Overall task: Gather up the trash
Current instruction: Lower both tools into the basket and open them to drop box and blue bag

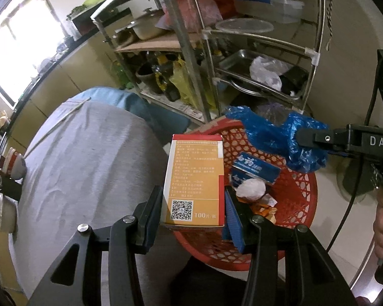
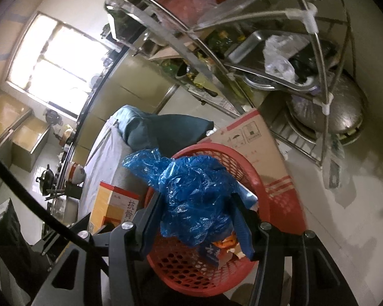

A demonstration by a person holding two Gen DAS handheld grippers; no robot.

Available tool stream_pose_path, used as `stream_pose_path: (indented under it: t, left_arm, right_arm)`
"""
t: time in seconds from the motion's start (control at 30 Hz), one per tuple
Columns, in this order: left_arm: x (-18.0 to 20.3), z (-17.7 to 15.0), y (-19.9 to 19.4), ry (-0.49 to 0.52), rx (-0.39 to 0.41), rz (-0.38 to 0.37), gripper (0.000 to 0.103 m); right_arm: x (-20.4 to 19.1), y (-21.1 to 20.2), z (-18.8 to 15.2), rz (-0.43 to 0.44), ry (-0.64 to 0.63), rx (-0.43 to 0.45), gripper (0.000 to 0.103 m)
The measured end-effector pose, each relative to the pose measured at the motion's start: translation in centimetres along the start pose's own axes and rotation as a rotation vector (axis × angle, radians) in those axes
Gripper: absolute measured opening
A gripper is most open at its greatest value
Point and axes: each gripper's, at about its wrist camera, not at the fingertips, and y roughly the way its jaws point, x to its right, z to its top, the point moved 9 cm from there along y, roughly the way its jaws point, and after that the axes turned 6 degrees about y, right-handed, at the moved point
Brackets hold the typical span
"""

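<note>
Red mesh basket [image 1: 297, 204] sits beside the grey-covered table [image 1: 84, 168], already holding a blue carton and wrappers. Step in hand: depositing. Right gripper [image 2: 195, 211] is closed on a crumpled blue plastic bag [image 2: 191, 193] over the basket's far side. Left gripper [image 1: 194, 199] clamps an orange medicine box [image 1: 195, 178], upright and undamaged, at the basket's left rim. Next move, judged: bring the box inward over the basket, then part the jaws.
</note>
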Motion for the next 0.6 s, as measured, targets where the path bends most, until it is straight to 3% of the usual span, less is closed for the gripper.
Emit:
stream_pose_path:
  t: [0.6]
  left_arm:
    - [1.0, 0.2, 1.0, 0.014, -0.004, -0.025, 0.049]
  right_arm:
    - [1.4, 1.1, -0.4, -0.018, 0.032, -0.022, 0.056]
